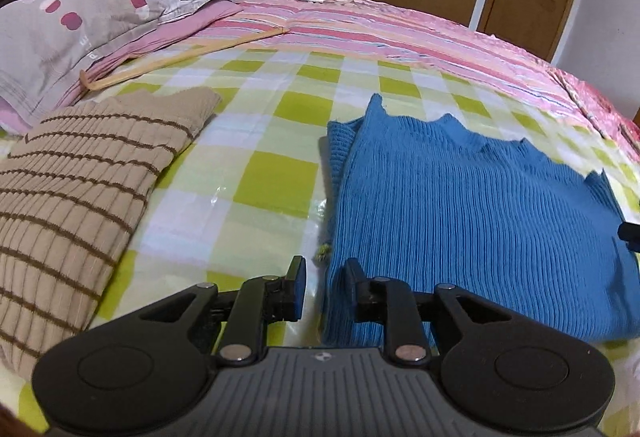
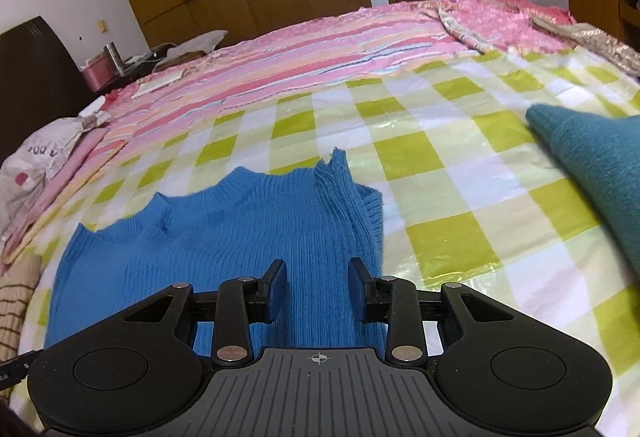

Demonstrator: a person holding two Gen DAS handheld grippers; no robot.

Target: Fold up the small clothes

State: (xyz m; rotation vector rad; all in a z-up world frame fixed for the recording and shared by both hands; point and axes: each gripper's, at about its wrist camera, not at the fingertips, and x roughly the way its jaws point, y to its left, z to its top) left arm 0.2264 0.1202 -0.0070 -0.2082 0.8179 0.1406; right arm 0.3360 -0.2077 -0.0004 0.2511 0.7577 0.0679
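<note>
Presently, a bright blue rib-knit sweater [image 1: 460, 221] is found lying flat on the green-and-white checked plastic sheet [image 1: 276, 173] that is spread over the bed, between a beige knit garment with thin brown stripes [image 1: 76, 197] at its left and a dark teal knit garment [image 2: 600, 173] at its right, well apart from both. Its side parts appear already turned in: a doubled layer is seen along the left edge in the left wrist view and along the right edge in the right wrist view, with the neckline pointing away from the cameras.

The left tongs [image 1: 322, 283] are held apart, empty, straddling the sweater's near left edge, one finger over the sheet and one over the knit. The right tongs [image 2: 318, 287] are likewise held apart and empty, above the near hem toward the right side. Whether either pair touches the fabric cannot be told.

The step in hand is judged to be the lengthwise fold, hem toward neckline, not yet begun. The next move is judged to call for both tongs to be lowered and closed on the near hem through all layers, then lifted together and carried evenly toward the collar, so that the turned-in sides are not pulled open.

A striped pink bedcover [image 1: 360, 33] and a grey spotted pillow [image 1: 80, 25] are noted beyond.
</note>
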